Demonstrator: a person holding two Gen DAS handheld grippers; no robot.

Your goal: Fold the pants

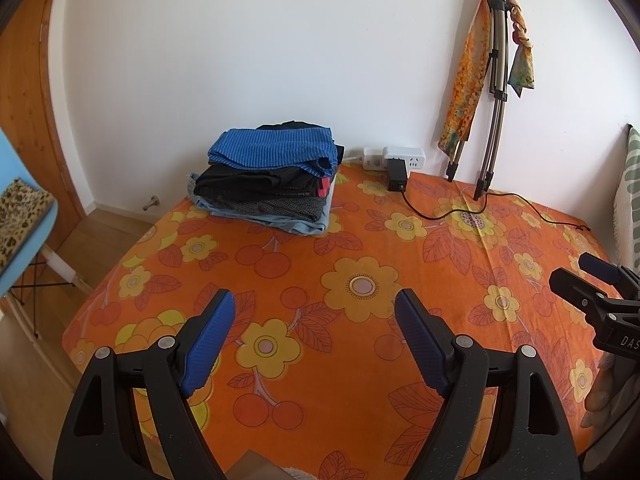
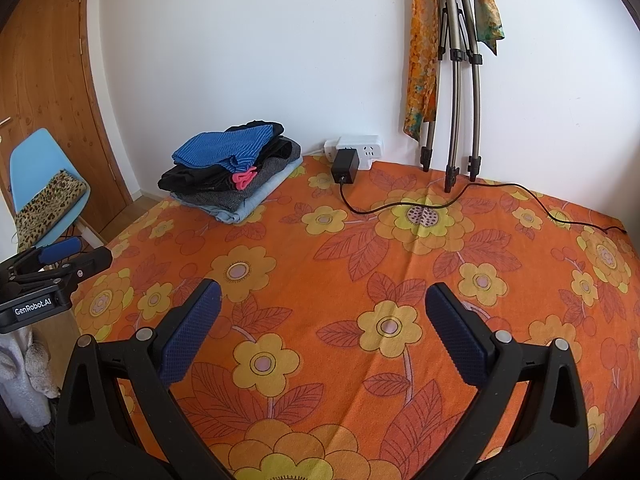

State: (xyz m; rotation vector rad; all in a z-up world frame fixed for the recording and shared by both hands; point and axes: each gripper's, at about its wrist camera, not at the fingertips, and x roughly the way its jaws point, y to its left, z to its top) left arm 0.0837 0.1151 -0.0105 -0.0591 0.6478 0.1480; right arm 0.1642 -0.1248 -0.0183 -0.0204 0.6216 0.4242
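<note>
You are holding the left tongs (image 1: 314,334) above the orange flowered bedspread (image 1: 360,248), and their blue pads (image 1: 208,344) are standing wide apart with nothing between them. You are keeping the right tongs (image 2: 322,328) spread open in the same way, empty, over the same cloth. Each pair is showing in the other's view: the right one at the right edge, the left one at the left edge, both hovering beside each other over the near part of the bed.

The pants are lying in a folded stack of clothes (image 1: 266,184) at the far left corner of the bed, close to the white wall, well apart from both tongs. A blue ribbed piece (image 2: 224,148) is sitting on top, dark garments and a pale denim one are lying beneath it.

Just right of the stack, a white power strip (image 1: 394,158) is resting against the wall with a black adapter (image 2: 344,166) plugged in, its cable (image 2: 440,200) trailing across the bedspread. A folded tripod (image 1: 494,92) is leaning on the wall, with scarves draped over it. A blue chair (image 2: 44,184) is standing by the wooden door.
</note>
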